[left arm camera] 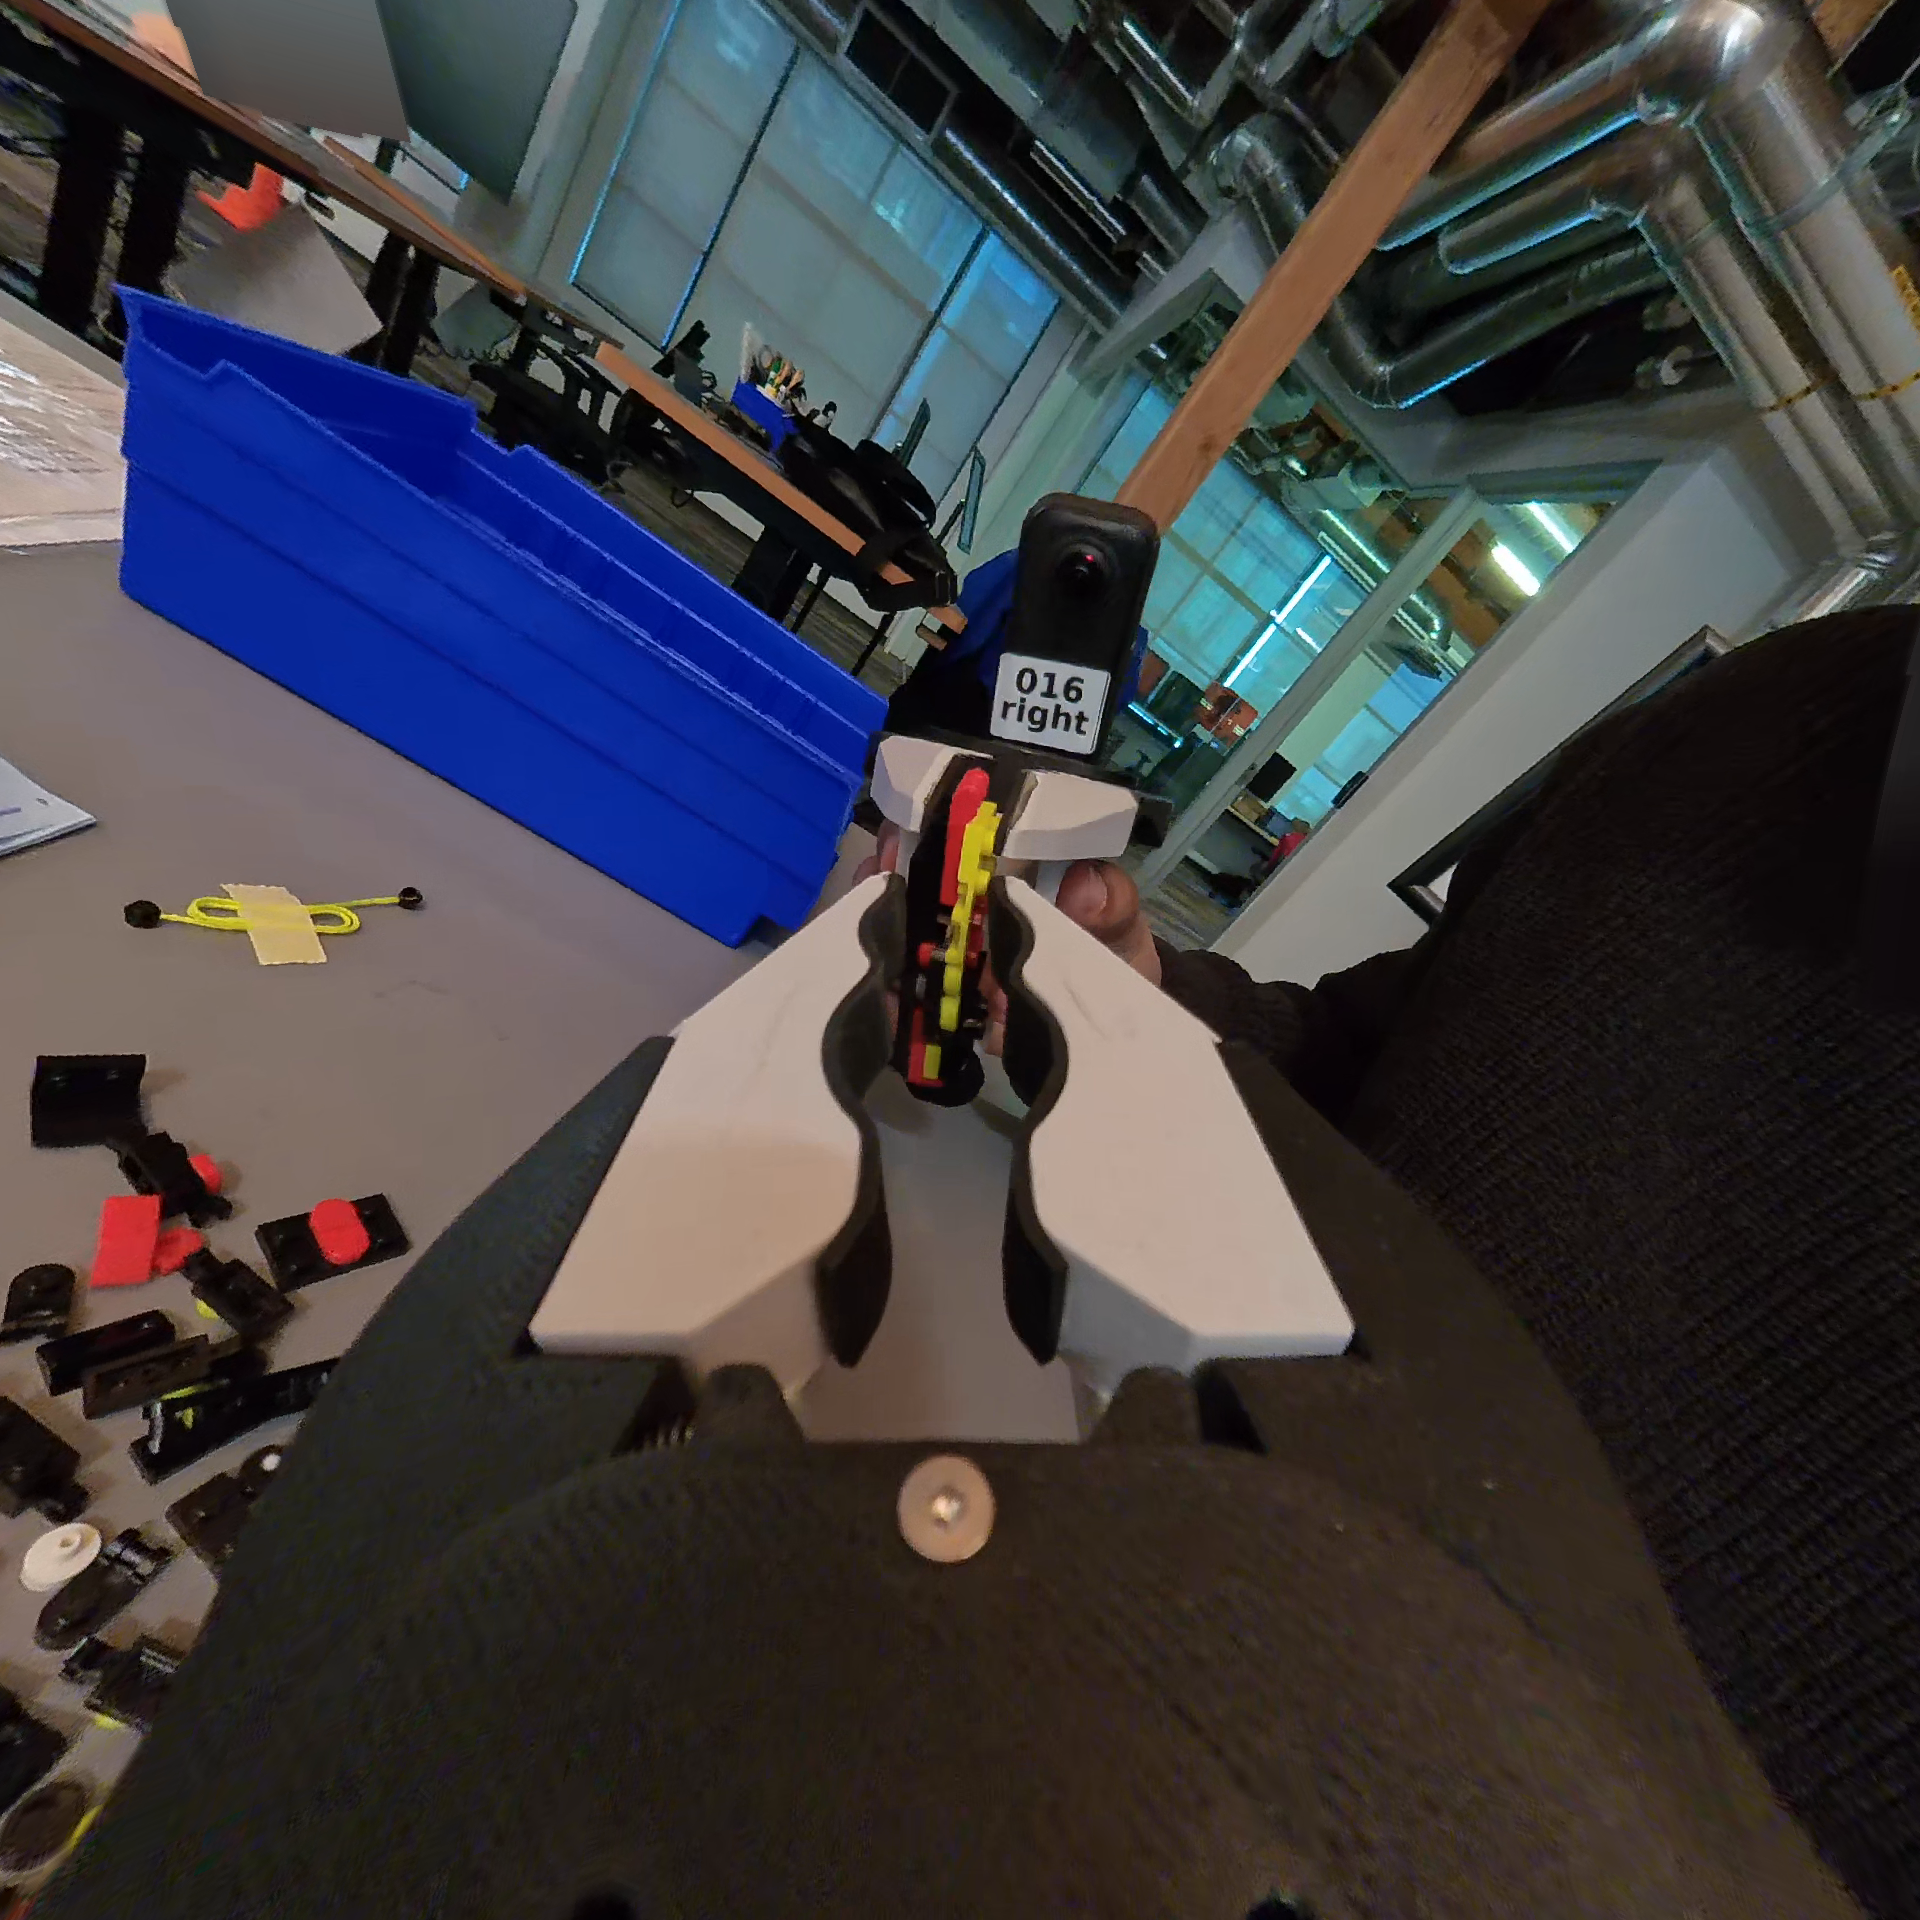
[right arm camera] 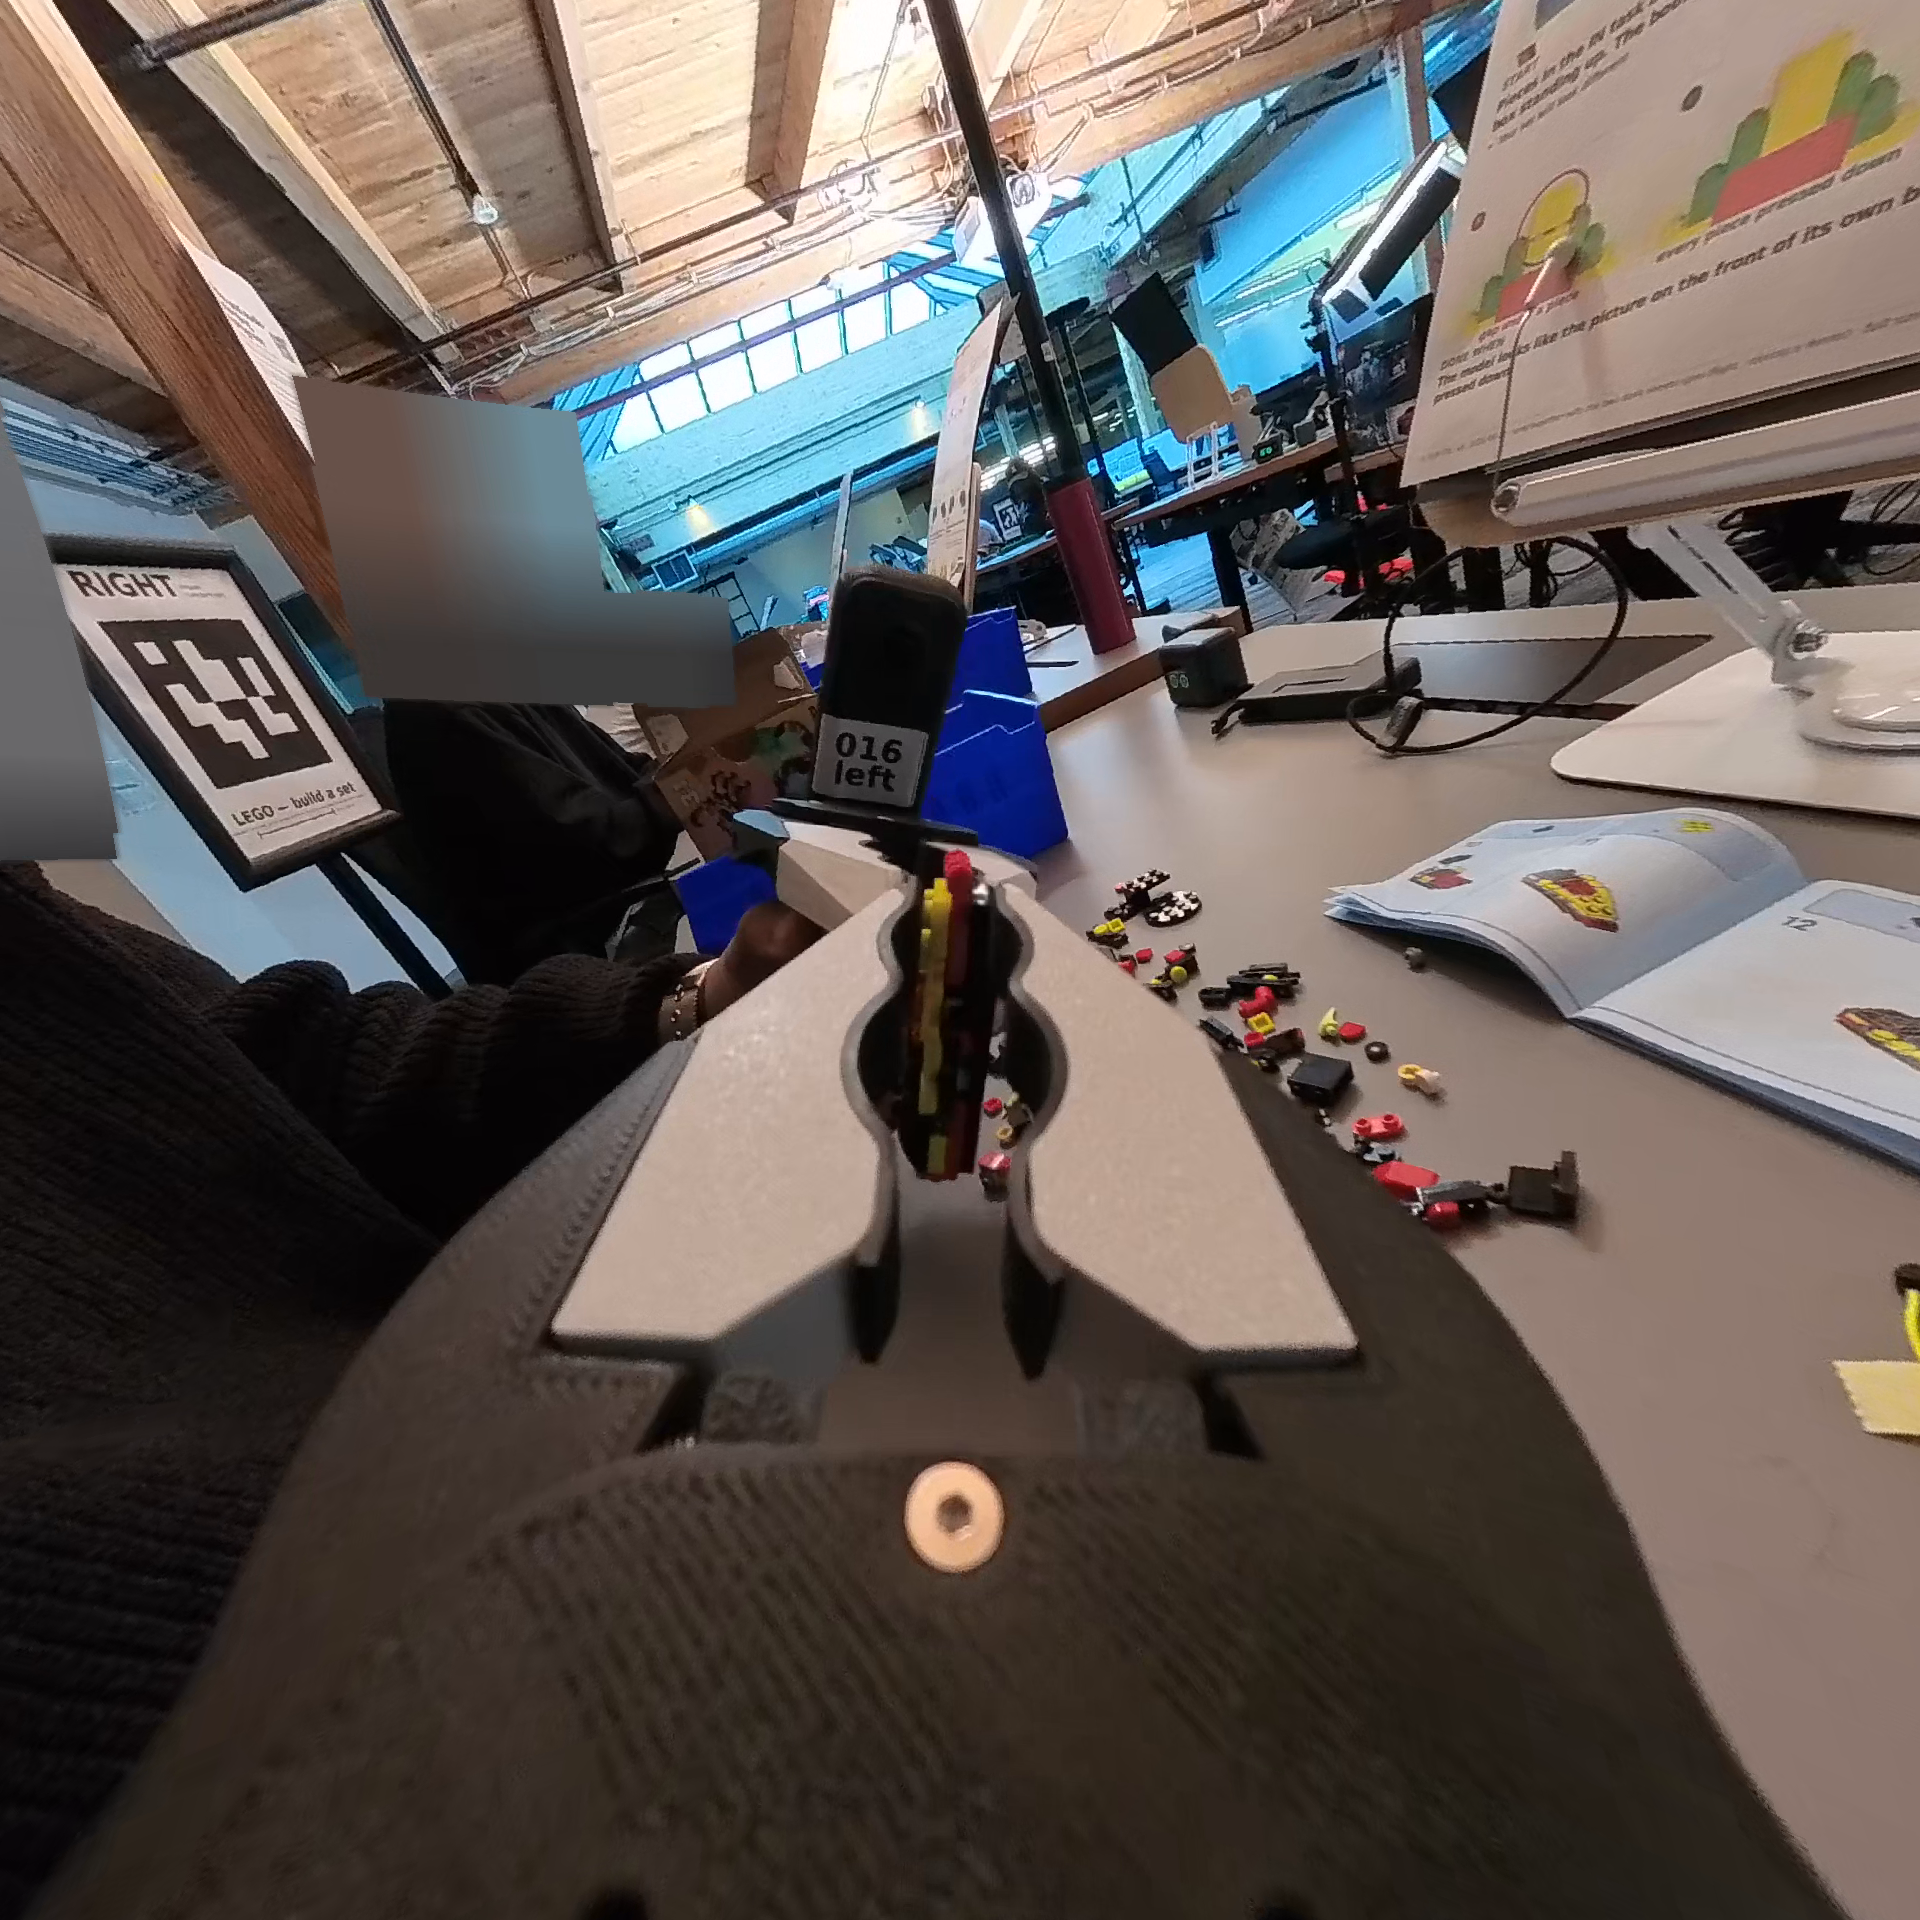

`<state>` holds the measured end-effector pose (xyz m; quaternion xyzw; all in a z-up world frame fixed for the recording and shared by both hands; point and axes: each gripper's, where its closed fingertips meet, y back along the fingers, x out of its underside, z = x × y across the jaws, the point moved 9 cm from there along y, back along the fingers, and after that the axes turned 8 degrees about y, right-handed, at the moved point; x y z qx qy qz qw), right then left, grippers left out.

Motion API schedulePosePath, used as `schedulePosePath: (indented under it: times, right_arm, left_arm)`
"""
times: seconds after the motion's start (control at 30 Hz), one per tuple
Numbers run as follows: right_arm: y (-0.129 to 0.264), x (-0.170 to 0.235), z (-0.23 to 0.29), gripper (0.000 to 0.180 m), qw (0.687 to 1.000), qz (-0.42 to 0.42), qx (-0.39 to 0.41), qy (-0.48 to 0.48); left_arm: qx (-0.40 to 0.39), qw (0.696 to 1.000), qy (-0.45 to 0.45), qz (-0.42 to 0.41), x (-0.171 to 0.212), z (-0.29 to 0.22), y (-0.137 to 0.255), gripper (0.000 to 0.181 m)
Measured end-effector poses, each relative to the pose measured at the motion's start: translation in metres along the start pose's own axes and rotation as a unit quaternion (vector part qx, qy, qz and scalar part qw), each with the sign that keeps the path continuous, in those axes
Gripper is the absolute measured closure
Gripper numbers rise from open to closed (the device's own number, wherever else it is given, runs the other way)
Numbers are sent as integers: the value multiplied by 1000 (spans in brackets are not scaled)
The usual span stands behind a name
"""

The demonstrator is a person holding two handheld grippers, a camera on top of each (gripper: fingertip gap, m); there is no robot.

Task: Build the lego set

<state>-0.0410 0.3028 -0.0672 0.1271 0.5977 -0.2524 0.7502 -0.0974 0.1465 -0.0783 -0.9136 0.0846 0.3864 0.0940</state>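
Observation:
A flat lego assembly [left arm camera: 948,966] of red, yellow and black pieces is held edge-on, above the grey table [left arm camera: 416,987]. My left gripper [left arm camera: 951,925] is shut on its near end. My right gripper [left arm camera: 1003,821] faces it from the far side and grips the other end. In the right wrist view the same assembly [right arm camera: 943,1039] sits between my right gripper's [right arm camera: 948,920] pads, with the left gripper [right arm camera: 862,862] beyond it. Loose black, red and yellow pieces [left arm camera: 156,1299] lie on the table, also in the right wrist view [right arm camera: 1299,1039].
A blue bin [left arm camera: 468,623] stands at the table's far side. A yellow cord with tape [left arm camera: 270,920] lies near it. An open instruction booklet [right arm camera: 1662,966] and a stand with a printed sheet [right arm camera: 1662,260] are at the right. A person's black sleeve [right arm camera: 208,1091] is at the left. The grippers are tip to tip, or close to it.

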Motion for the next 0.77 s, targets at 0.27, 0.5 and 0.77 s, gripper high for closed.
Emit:
schedulePosePath:
  times: [0.27,0.5,0.77]
  right_arm:
    - [3,-3,-4,161,1000,-18,18,5]
    - [-10,1,-4,164,1000,-7,-15,-15]
    - [-26,3,-3,166,999,7,-45,-13]
  left_arm:
    - [-15,1000,-19,-10,-3,-1,3,168]
    - [-23,999,-22,-21,-4,-2,14,169]
    - [-36,998,-30,-33,-1,-7,27,169]
